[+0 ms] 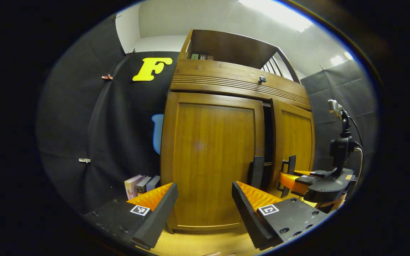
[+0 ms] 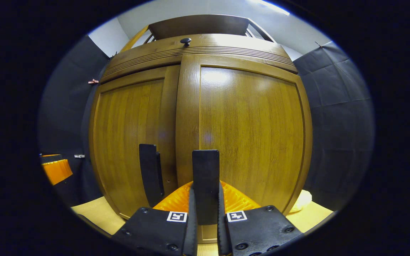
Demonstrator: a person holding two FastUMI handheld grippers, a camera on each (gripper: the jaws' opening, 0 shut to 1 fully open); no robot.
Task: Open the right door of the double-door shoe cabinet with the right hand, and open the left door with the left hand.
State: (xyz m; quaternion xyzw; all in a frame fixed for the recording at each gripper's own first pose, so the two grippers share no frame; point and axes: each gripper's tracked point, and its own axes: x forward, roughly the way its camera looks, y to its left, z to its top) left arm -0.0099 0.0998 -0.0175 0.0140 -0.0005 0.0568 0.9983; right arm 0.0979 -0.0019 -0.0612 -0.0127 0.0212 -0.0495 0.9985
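The shoe cabinet (image 1: 226, 142) stands on a pale wooden worktop (image 1: 198, 245) against the booth's dark cloth wall, filling the middle of both views. Its left door (image 1: 212, 156) sits flush and closed. Its right door (image 2: 251, 135) is pulled slightly ajar, as the left gripper view shows by a dark gap between the two doors (the right gripper view is too head-on to show it). Above the doors runs a ribbed drawer front with a small dark knob (image 1: 262, 79), and an open shelf tops the cabinet.

The right claw (image 2: 205, 209) is clenched on the right door's dark upright handle (image 2: 205, 177), both fingers pressing its sides. The left door's handle (image 2: 150, 174) stands just beside it, untouched.

The left claw (image 1: 205, 206) is released, its fingers spread wide, in front of the left door and apart from it.

A few books (image 1: 141, 185) stand at the cabinet's left foot.
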